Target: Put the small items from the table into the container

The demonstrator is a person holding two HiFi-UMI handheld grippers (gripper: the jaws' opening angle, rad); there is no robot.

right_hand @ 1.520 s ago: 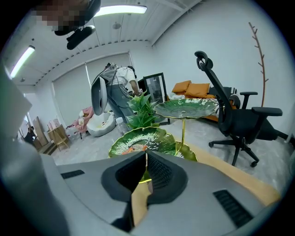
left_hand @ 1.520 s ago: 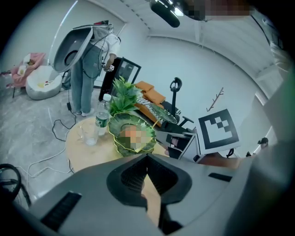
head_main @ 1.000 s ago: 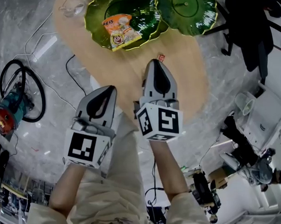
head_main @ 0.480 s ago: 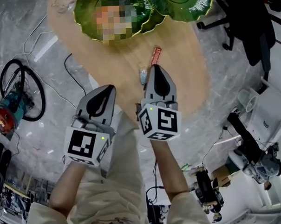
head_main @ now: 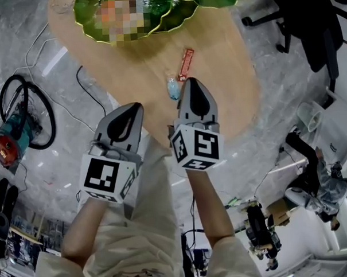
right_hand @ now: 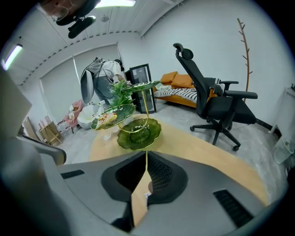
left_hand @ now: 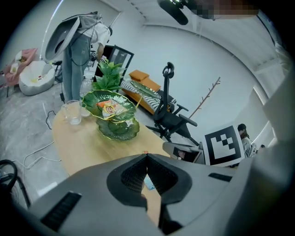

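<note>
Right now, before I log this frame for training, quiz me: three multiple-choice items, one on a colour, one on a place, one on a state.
1. The leaf-shaped dishes are: A white; B blue; C green.
2. The red wrapper lies: A in a dish; B on the bare table; C on the floor.
3. The right gripper is: A shut, empty; B wide open; C shut on the wrapper.

Key: 1 C, they show green in every view. 2 B, it rests on the wood beside the pale blue packet. 3 A, its jaws meet with nothing between them.
</note>
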